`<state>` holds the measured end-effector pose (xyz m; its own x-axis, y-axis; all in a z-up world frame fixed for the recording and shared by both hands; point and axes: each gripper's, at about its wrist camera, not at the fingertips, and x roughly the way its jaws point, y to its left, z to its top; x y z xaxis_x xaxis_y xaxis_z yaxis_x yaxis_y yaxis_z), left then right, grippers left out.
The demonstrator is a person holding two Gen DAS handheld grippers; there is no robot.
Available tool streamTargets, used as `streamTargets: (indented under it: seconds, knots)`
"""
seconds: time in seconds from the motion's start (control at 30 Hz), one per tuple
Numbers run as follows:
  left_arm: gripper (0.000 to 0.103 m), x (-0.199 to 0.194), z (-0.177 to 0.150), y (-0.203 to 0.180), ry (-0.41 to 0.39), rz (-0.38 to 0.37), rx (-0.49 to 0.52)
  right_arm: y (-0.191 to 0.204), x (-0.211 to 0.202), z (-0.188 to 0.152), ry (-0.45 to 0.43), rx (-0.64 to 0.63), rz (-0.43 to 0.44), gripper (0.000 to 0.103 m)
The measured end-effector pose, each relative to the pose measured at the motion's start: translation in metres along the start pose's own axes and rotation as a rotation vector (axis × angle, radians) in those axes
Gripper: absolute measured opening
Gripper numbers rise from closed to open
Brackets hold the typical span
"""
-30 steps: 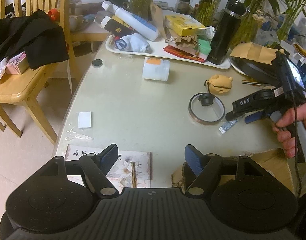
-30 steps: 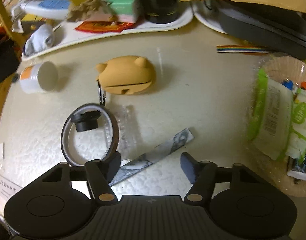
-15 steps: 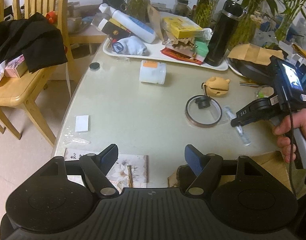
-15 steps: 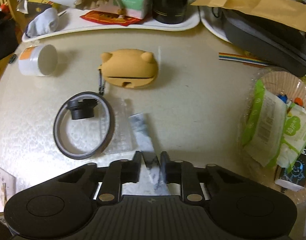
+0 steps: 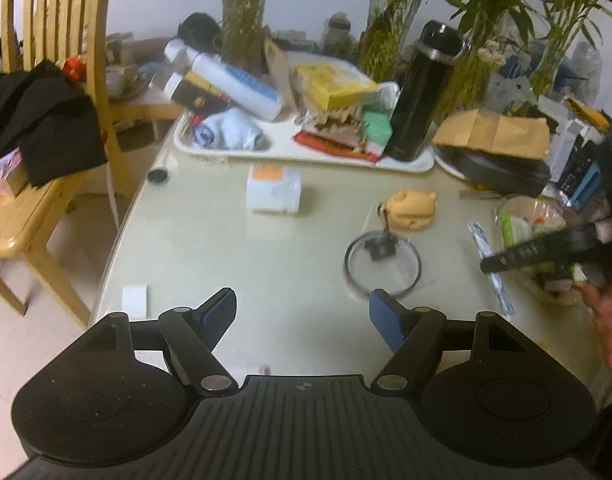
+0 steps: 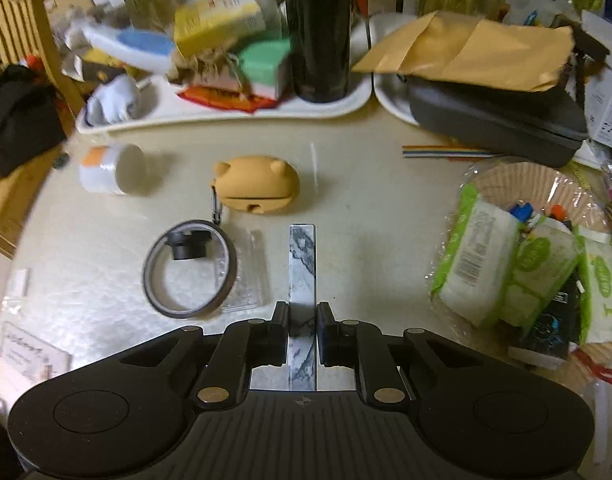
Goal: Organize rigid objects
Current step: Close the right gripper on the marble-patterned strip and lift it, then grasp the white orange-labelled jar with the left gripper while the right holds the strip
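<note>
A flat marbled grey-and-white strip [image 6: 302, 260] sticks straight out from my right gripper [image 6: 301, 320], which is shut on its near end and holds it above the cream table [image 6: 370, 208]. In the left wrist view the same strip [image 5: 482, 240] hangs tilted from the right gripper [image 5: 490, 266], held by a hand at the right edge. My left gripper [image 5: 301, 312] stands open over the near part of the table with nothing between its blue pads. A brown tape ring [image 6: 189, 268] with a black cap [image 6: 187, 244] inside it and a clear plastic case [image 6: 247, 276] lie left of the strip.
An orange bear-shaped case [image 6: 259, 184] and a white jar [image 6: 109, 168] on its side lie mid-table. Behind them a crowded white tray [image 6: 225, 116] carries a black flask [image 6: 318, 28]. A basket [image 6: 518, 176] of wipes, a black case [image 6: 494, 112] and a wooden chair [image 5: 45, 120] flank the table.
The right gripper closed on the marbled strip and lifted it off the table, swinging it to point straight ahead. The left gripper moved forward and up a little, staying open.
</note>
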<state>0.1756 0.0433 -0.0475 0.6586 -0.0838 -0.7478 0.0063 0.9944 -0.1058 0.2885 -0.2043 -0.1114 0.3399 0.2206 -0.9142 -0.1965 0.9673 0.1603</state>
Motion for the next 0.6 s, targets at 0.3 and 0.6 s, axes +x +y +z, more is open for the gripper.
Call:
streamTargets:
  seconds: [0.3,0.6]
  knots:
    - [0.073,0.018,0.020,0.000,-0.078,0.025,0.026,-0.008,-0.036,-0.022,-0.056,-0.003,0.027,0.016]
    - [0.078,0.057,0.029,0.005,-0.100,0.058,0.053,-0.007,-0.044,-0.030,-0.070,-0.022,0.038,0.017]
